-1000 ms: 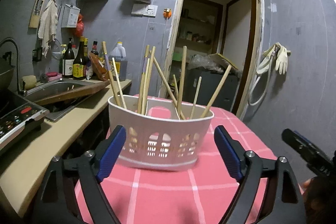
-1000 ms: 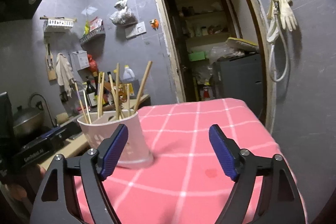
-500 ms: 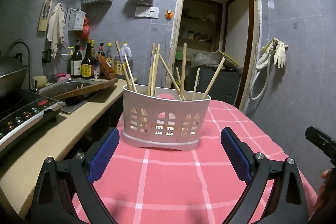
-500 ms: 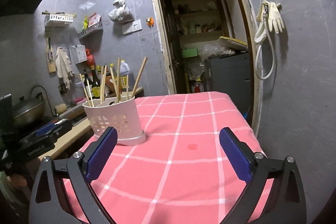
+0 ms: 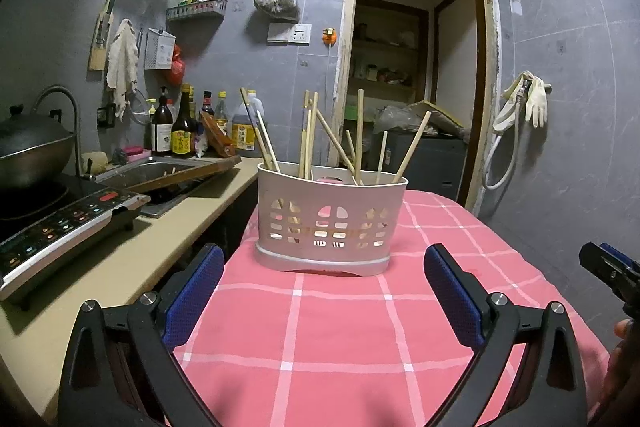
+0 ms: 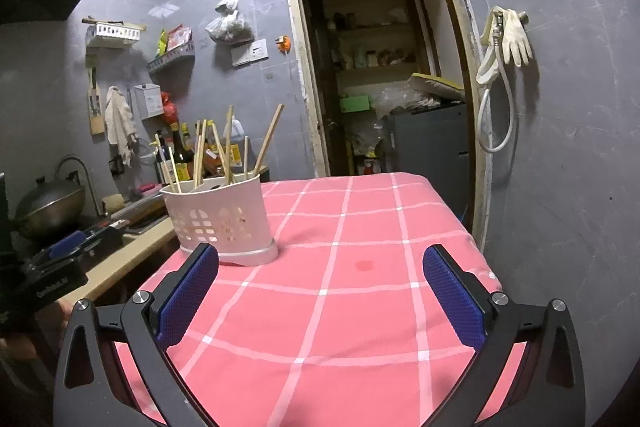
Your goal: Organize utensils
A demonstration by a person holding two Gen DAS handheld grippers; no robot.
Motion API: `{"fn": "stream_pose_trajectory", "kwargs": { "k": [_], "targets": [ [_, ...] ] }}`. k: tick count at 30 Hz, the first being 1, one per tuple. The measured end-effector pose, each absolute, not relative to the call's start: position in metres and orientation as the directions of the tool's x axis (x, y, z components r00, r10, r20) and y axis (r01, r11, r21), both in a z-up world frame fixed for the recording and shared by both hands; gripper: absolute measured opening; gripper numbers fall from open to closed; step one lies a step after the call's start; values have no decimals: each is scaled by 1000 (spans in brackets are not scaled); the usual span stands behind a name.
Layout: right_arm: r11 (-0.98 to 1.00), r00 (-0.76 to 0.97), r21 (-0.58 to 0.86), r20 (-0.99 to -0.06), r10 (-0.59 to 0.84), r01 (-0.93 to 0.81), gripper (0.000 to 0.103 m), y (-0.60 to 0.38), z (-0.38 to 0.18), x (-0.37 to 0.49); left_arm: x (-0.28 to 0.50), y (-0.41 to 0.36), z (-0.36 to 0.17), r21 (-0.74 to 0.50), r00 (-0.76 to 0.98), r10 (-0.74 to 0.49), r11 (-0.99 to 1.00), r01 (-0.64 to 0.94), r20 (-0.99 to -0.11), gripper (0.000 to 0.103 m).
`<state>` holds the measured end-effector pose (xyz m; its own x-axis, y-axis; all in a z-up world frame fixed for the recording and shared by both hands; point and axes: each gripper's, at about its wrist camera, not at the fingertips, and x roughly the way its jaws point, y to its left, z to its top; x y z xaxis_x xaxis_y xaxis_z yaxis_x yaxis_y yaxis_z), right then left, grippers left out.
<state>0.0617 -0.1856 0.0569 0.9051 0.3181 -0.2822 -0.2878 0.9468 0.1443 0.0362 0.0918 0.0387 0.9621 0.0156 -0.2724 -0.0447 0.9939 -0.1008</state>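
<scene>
On bench [image 5: 340, 327]: caddy [image 5: 328, 223] keeps chopsticks [image 5: 360, 135] upright; my left hand-held gripper [image 5: 320, 291] and right hand-held gripper [image 6: 320, 291] are opening, nothing between them.

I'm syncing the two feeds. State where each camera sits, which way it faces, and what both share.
Left wrist: on the left tongs, looking level across the pink tablecloth at the utensil basket; jaws opening, nothing between them; right tongs at the edge.
Right wrist: on the right tongs, facing the doorway; jaws opening, empty.
Shared: basket, chopsticks, tablecloth, doorway.
</scene>
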Motion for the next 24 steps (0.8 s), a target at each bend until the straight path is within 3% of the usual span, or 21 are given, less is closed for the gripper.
{"fn": "stream_pose_trajectory", "kwargs": {
  "k": [24],
  "targets": [
    [946, 904, 147, -283, 319, -288, 103, -185, 57, 61, 36, 92, 36, -100, 962, 22, 994, -51, -273, 99]
  ]
}}
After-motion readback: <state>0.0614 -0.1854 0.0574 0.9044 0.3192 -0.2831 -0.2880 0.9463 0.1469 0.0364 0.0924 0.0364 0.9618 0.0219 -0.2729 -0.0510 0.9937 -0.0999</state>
